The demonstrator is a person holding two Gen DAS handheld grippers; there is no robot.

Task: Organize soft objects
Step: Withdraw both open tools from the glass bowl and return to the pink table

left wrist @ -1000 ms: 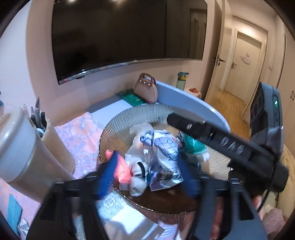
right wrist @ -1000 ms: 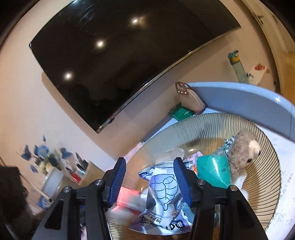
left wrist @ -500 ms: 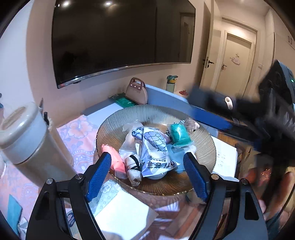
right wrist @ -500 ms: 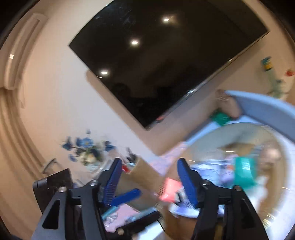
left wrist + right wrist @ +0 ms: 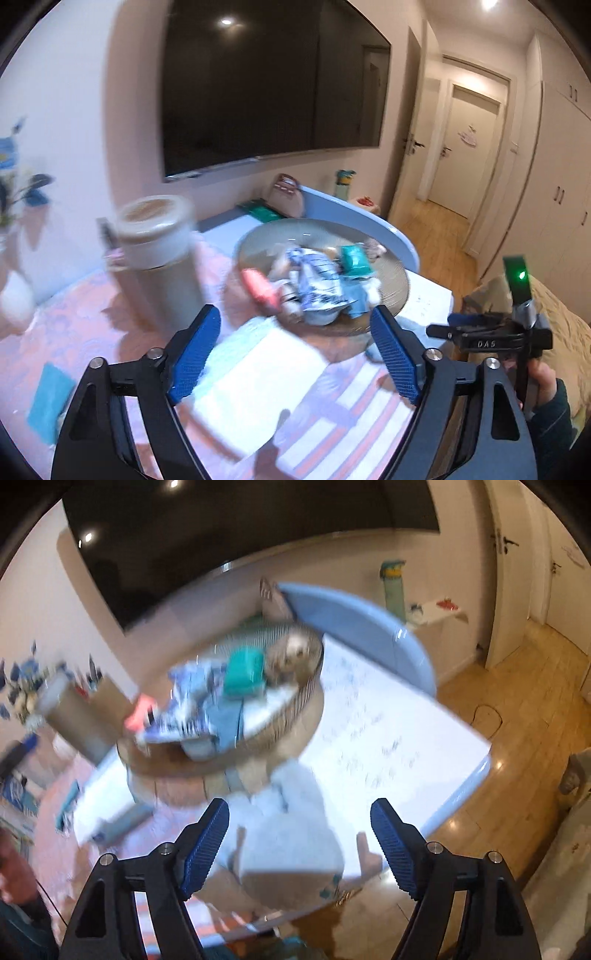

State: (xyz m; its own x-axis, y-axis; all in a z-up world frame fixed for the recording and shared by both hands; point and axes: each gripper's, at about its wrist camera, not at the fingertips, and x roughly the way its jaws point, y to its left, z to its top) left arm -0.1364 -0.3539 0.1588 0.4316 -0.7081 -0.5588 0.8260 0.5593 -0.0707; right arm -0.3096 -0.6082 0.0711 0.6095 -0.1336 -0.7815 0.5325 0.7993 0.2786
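A shallow ribbed dish (image 5: 400, 275) holds a heap of soft things: a blue-and-white packet (image 5: 314, 282), a teal pouch (image 5: 352, 260), a pink piece (image 5: 258, 290) and a small plush toy (image 5: 375, 249). My left gripper (image 5: 293, 354) hangs short of the dish, its jaws opening with nothing between them. My right gripper (image 5: 299, 849) points down at the white table, jaws opening and gripping nothing; a pale blurred bundle (image 5: 291, 823) lies below the gap. In the right wrist view the dish (image 5: 299, 701) is blurred, with the teal pouch (image 5: 243, 672) and plush toy (image 5: 295, 653) inside. The right gripper (image 5: 454, 326) shows at the left view's right edge.
A beige lidded jar (image 5: 159, 254) stands left of the dish. A white sheet (image 5: 251, 380) lies on the pink floral cloth (image 5: 92, 332). A curved blue board (image 5: 358, 627) rises behind the dish. A person's hand (image 5: 543, 376) holds the right gripper. Wooden floor lies to the right.
Both grippers have drawn back from the dish, which now sits farther off. The right gripper has swung down toward the white table and its jaws have widened. The left jaws have widened too.
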